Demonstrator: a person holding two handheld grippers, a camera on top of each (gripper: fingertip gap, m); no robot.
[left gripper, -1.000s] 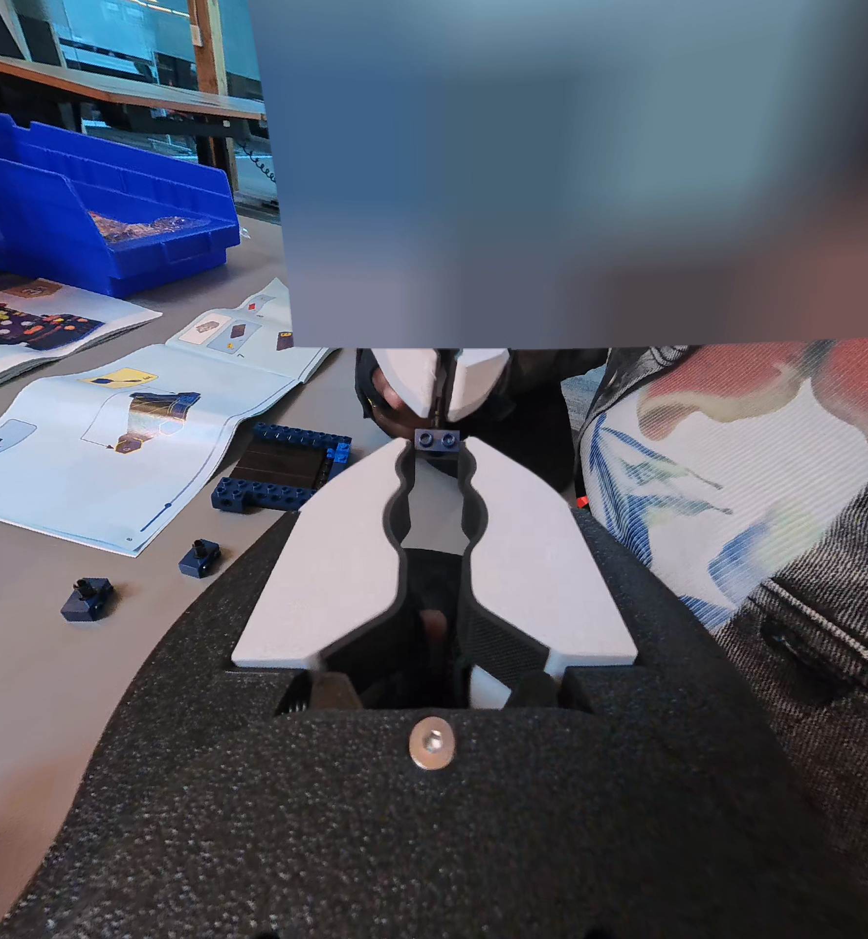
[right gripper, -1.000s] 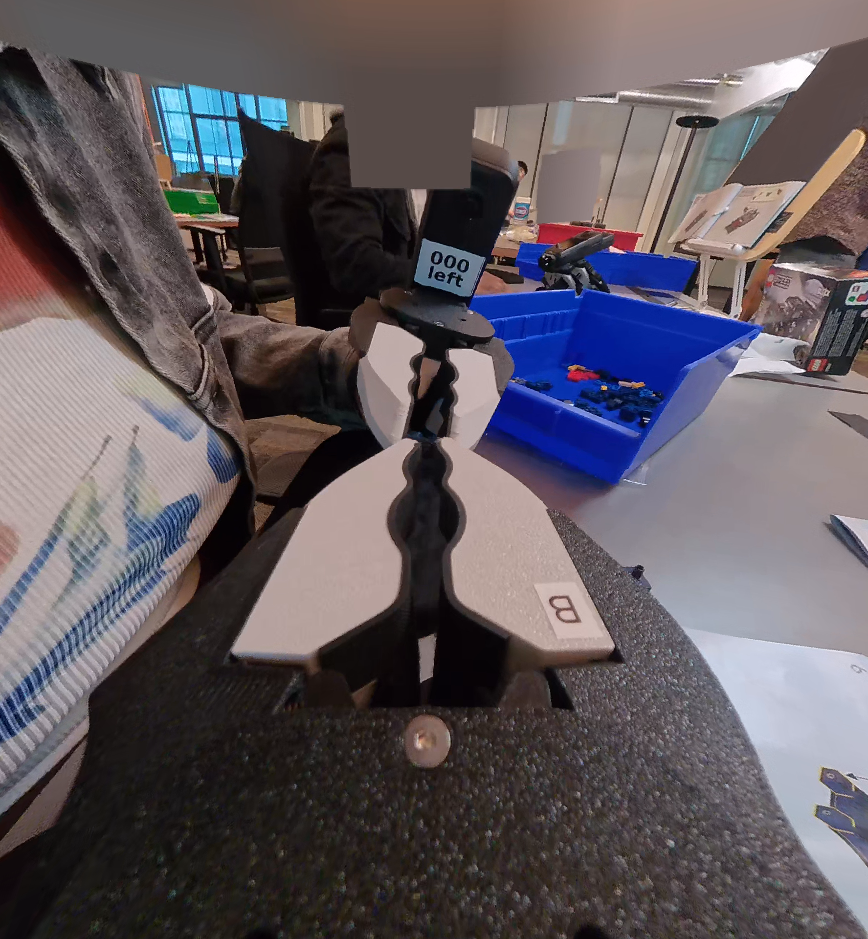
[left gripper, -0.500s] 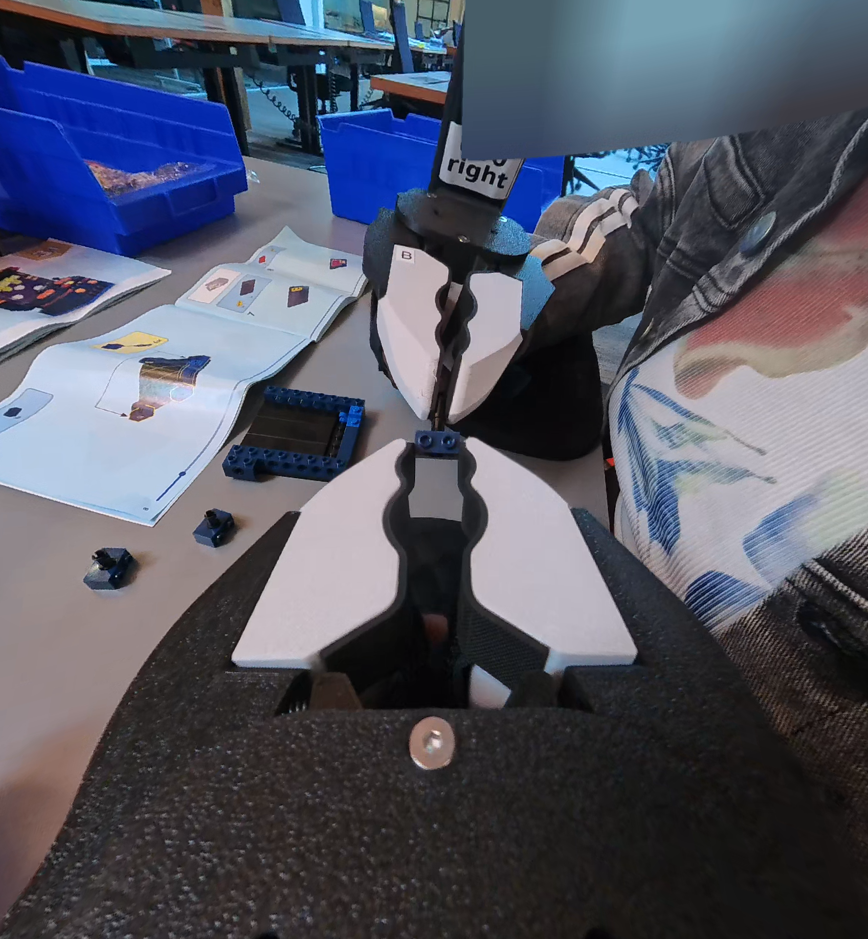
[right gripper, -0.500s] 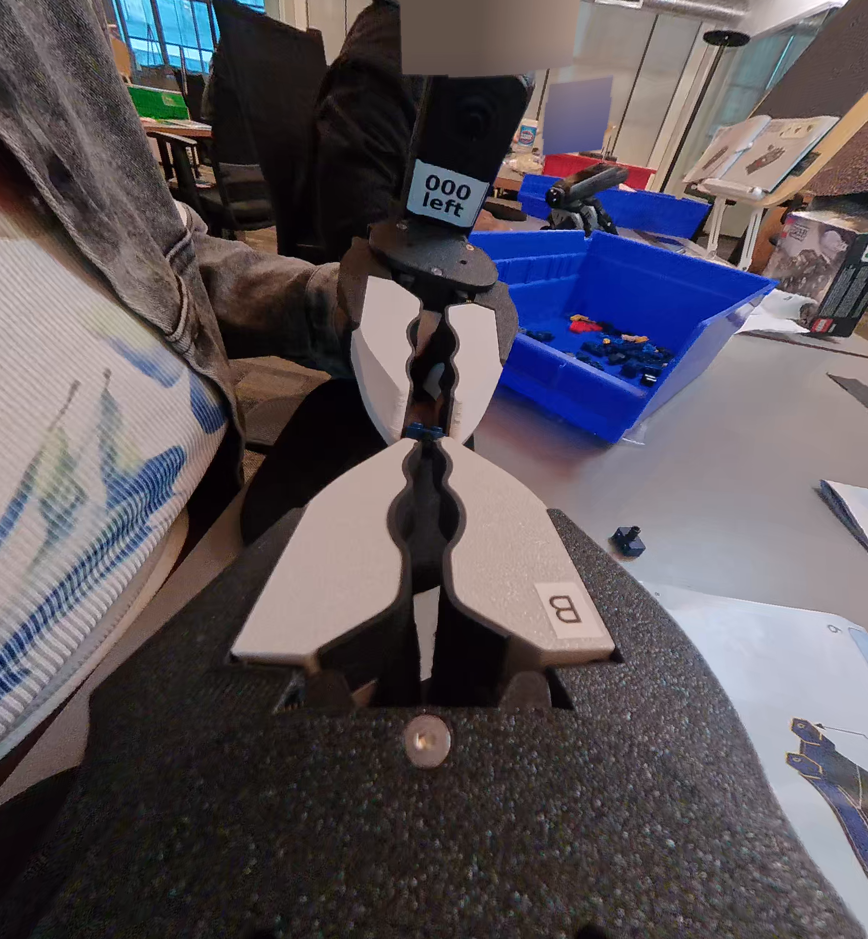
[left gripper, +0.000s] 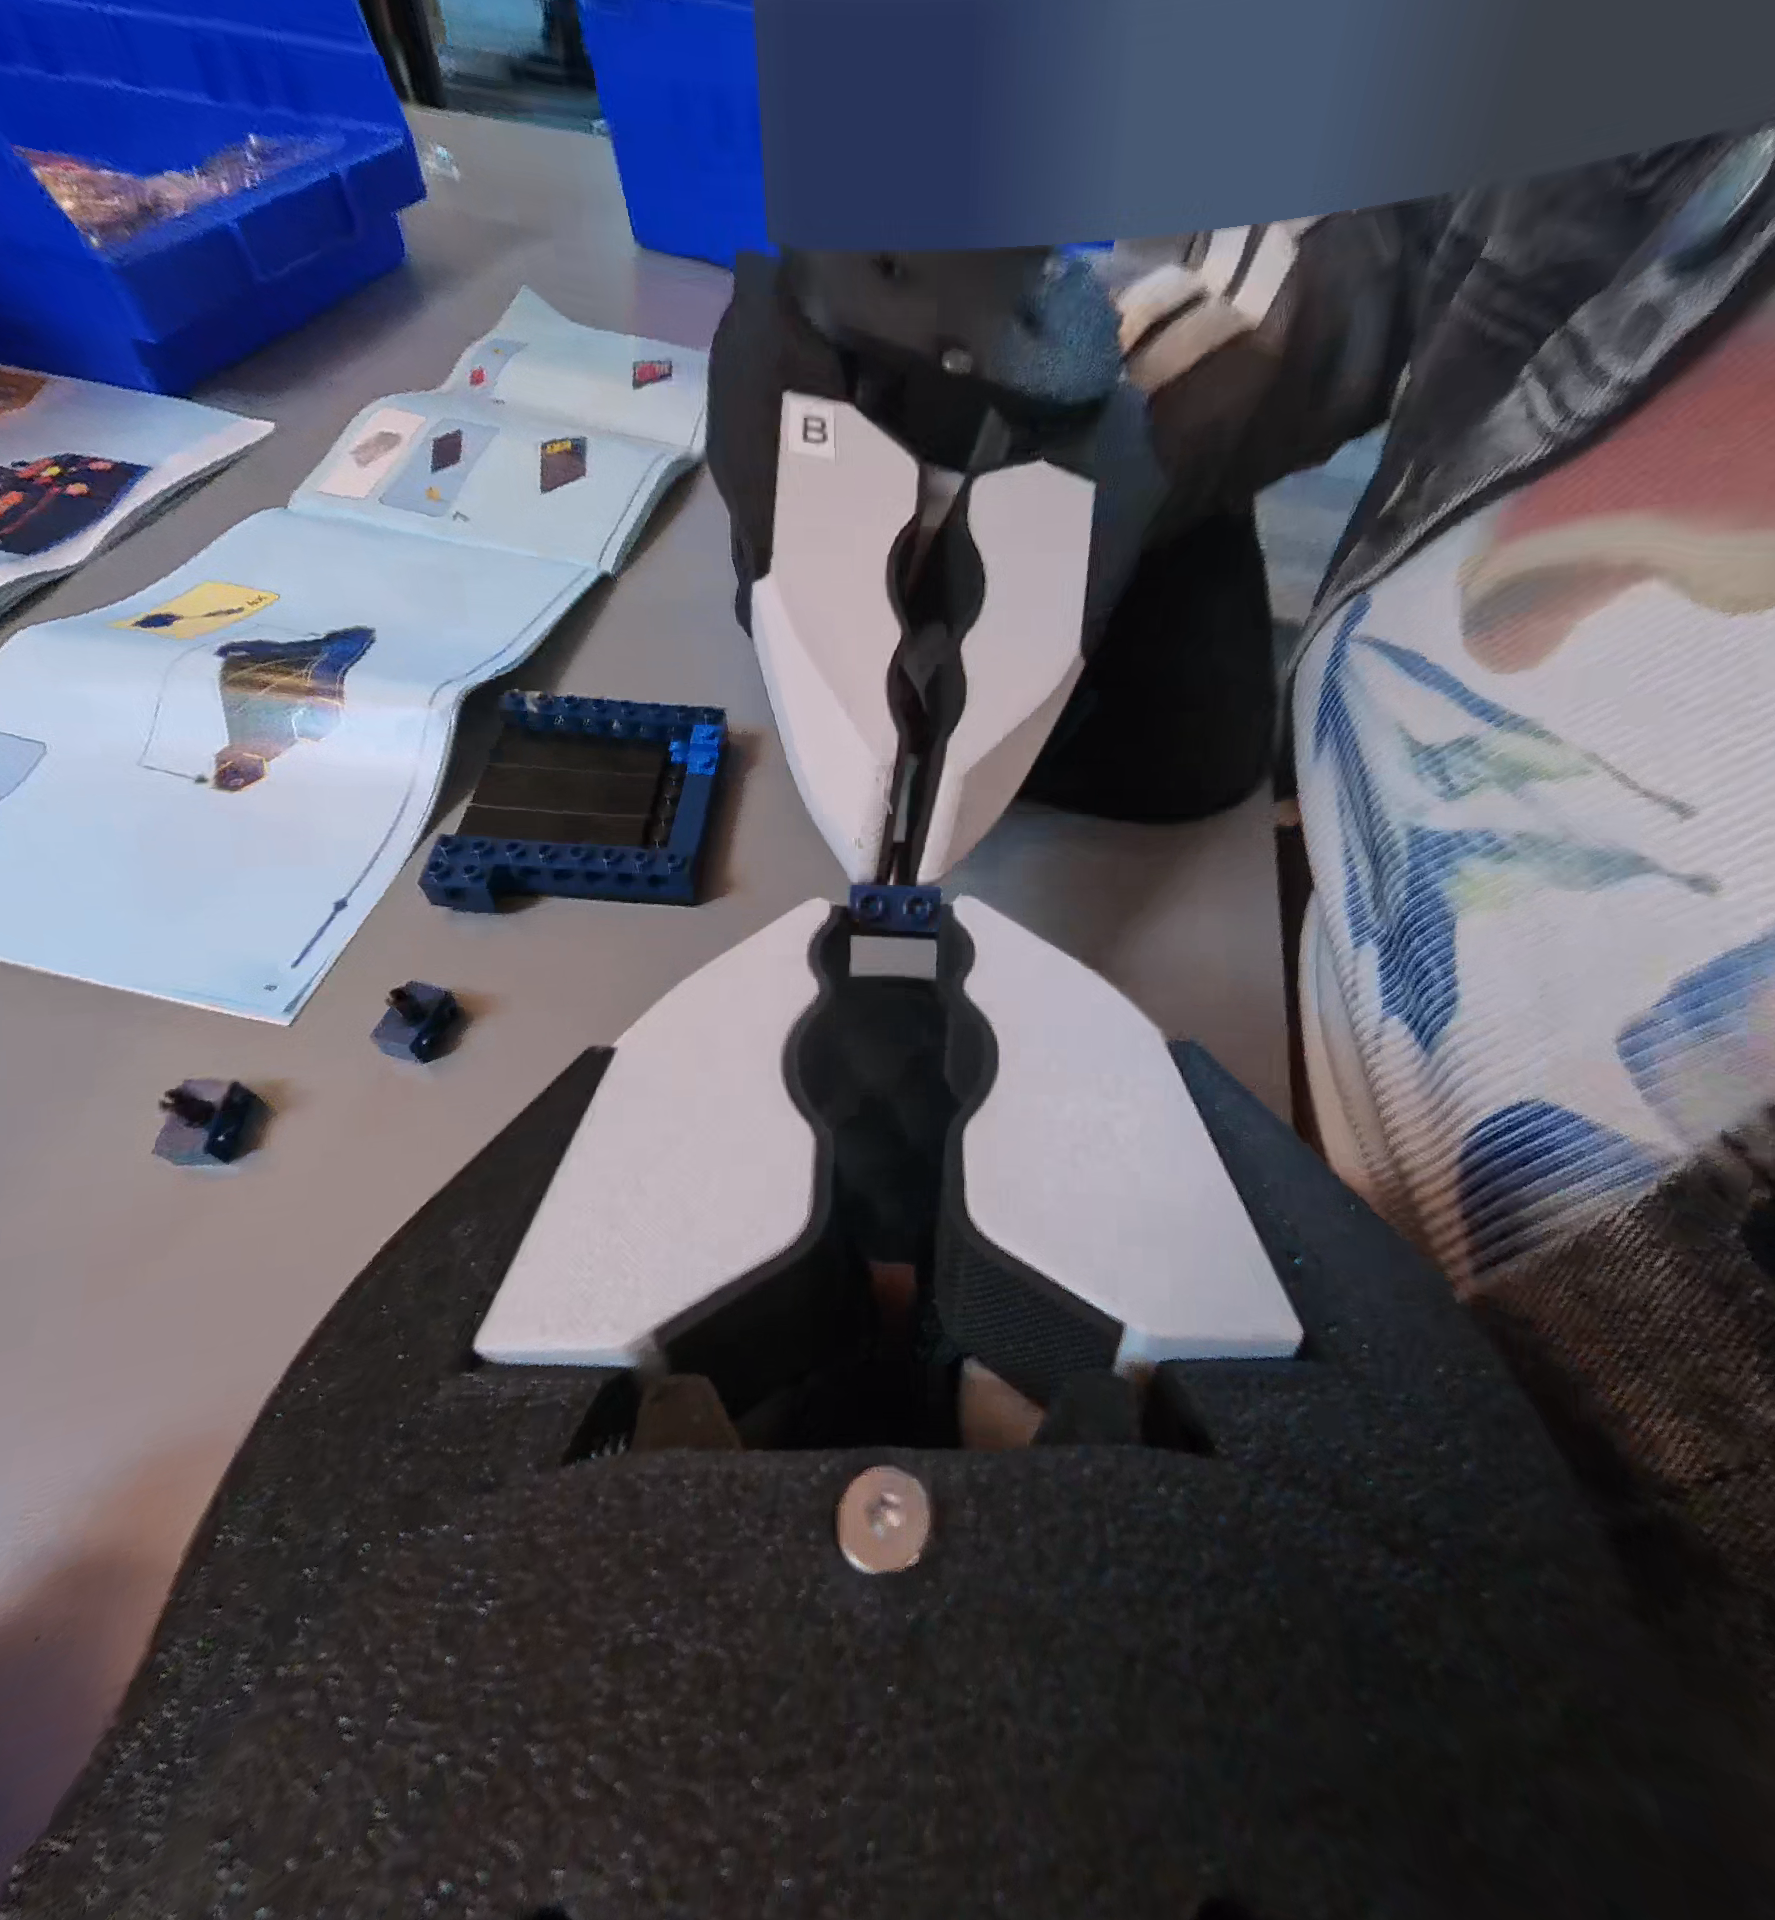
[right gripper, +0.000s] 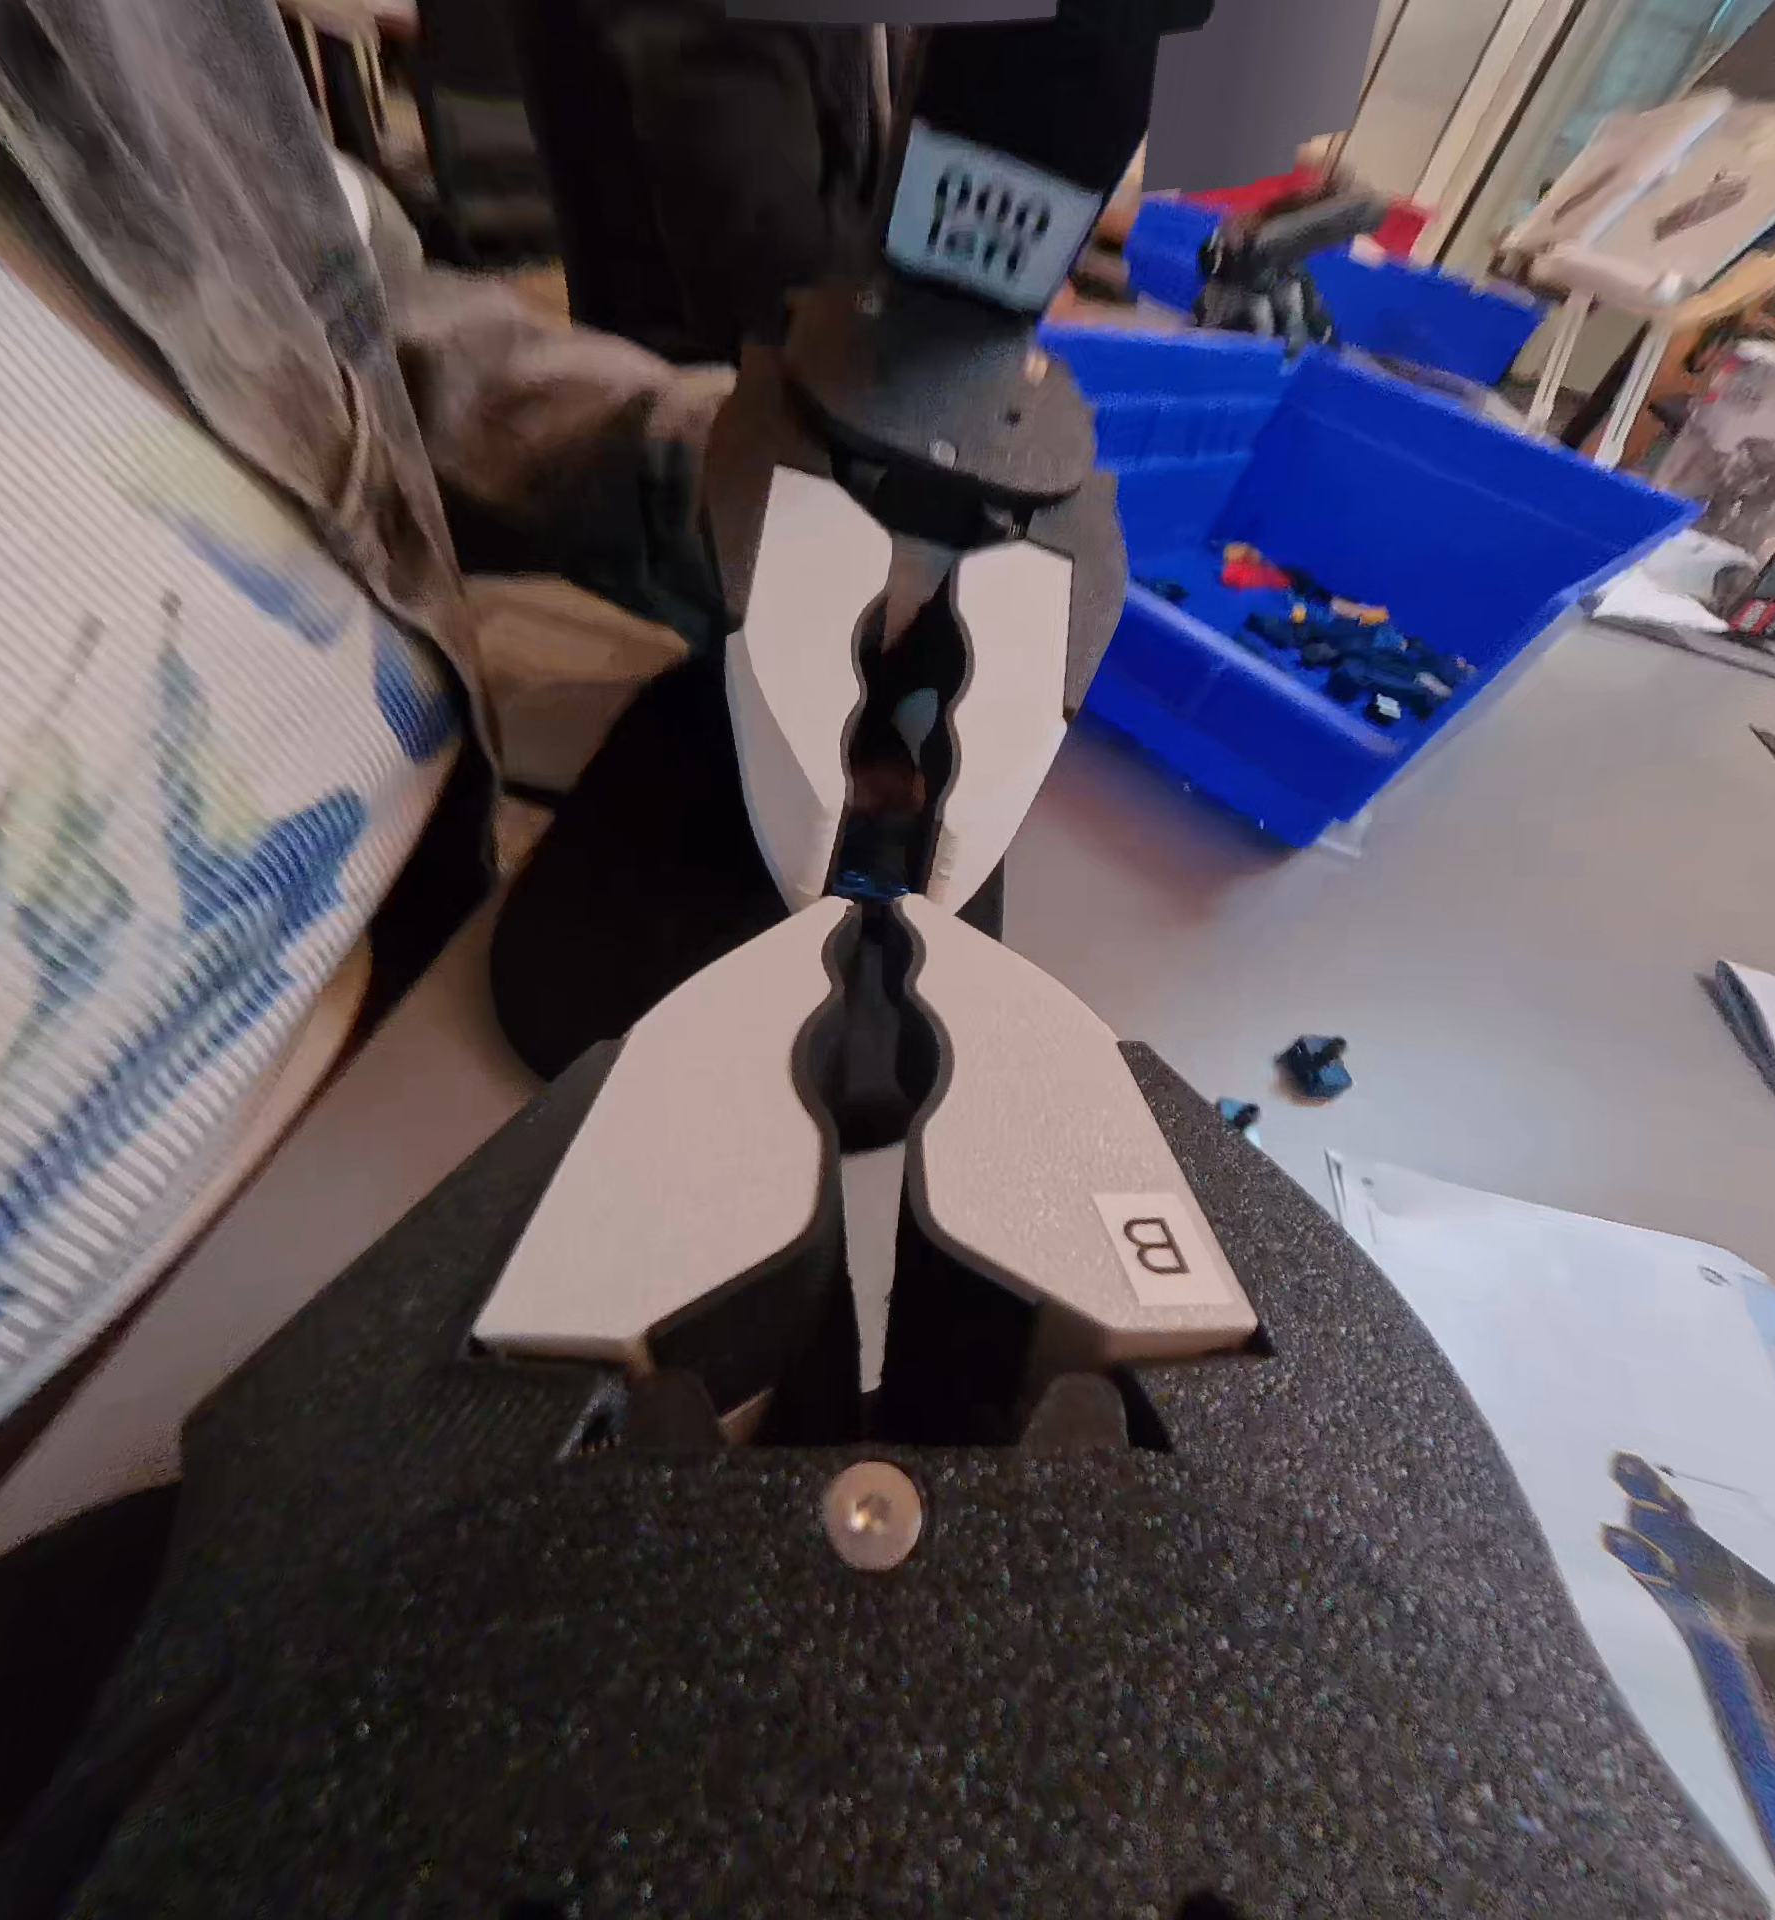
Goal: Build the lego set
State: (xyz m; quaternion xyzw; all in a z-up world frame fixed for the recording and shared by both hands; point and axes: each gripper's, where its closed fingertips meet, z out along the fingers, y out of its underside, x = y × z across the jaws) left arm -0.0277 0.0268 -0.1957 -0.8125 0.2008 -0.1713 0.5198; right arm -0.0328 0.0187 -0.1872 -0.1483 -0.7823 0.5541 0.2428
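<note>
Left claw (left gripper: 895,912): pinches a small dark-blue two-stud brick (left gripper: 895,906) crosswise at its tips, one pad pressed on each end of the brick. The brick is held in the air above the grey table (left gripper: 83,1299).

Right claw (right gripper: 870,906): tips nearly together, leaving only a narrow slit. It points tip-to-tip at the left claw, its tips right at the held brick (seen edge-on from the right wrist view); whether they pinch anything cannot be told.

Items on the table, left wrist view:
- Dark-blue brick frame w/ dark panel inside (left gripper: 582,800), just left of the two claws, partly beside an open instruction booklet (left gripper: 239,675).
- Two small dark-blue pieces (left gripper: 417,1020) and (left gripper: 205,1118), near the booklet's front edge, well apart from the claws.
- Blue bin (left gripper: 166,177), at the far left.

Right wrist view: a blue bin holding loose bricks (right gripper: 1361,613) behind the claws. A person's patterned shirt (right gripper: 114,831) is close beside both claws.
</note>
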